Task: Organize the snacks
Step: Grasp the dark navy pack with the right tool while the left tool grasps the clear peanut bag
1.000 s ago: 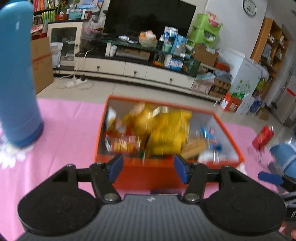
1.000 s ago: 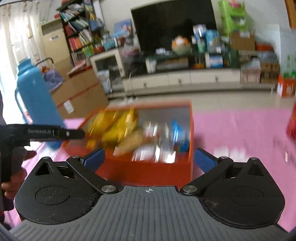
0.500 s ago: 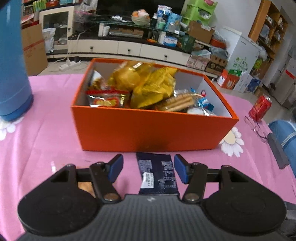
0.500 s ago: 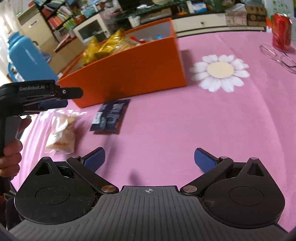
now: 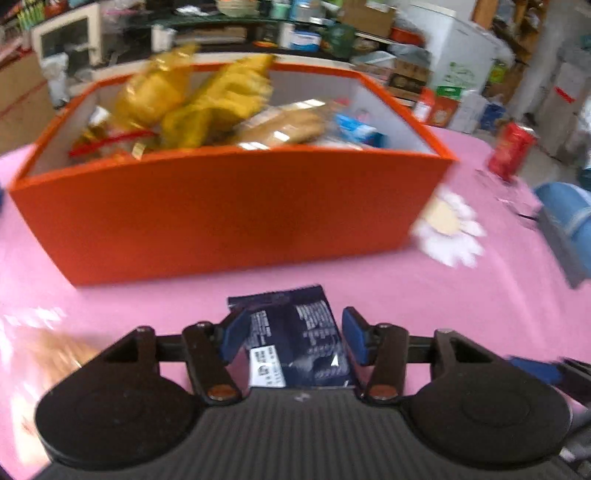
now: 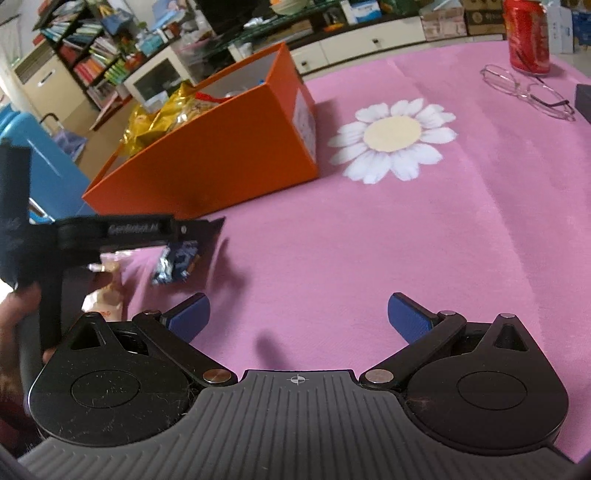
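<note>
Left jaws: the left gripper (image 5: 293, 338) has just been closing; its blue pads (image 5: 234, 334) now straddle a dark blue snack packet (image 5: 295, 339), left pad at or against the packet's edge, right pad a little clear of it. No firm squeeze is visible.
Right jaws: the right gripper (image 6: 297, 314) stands wide apart with nothing between its pads, only bare pink tablecloth (image 6: 406, 240).
Packet: flat, glossy foil, serrated top edge, white print and a white label patch; it lies on the cloth at 6 o'clock from the orange box (image 5: 229, 206).
Orange box: rectangular card, matte orange outside, white inside, open top. It holds crinkled yellow bags (image 5: 218, 103), a clear pack of pale biscuits (image 5: 284, 125) and a small blue pack at its 3 o'clock end.
Loose snack: a clear wrapper with a tan bun (image 6: 105, 291) lies at 9 o'clock from the packet; badly blurred in the left view.
Cloth: smooth, printed with a white daisy (image 6: 393, 138) at 3 o'clock from the box.
Right view only: the left gripper from the side, a hand (image 6: 18, 325) on its handle; wire-rimmed glasses (image 6: 528, 90) lie just in front of the can; a blue plastic jug at 9 o'clock.
Both views: a red drinks can (image 6: 526, 35) stands far right.
</note>
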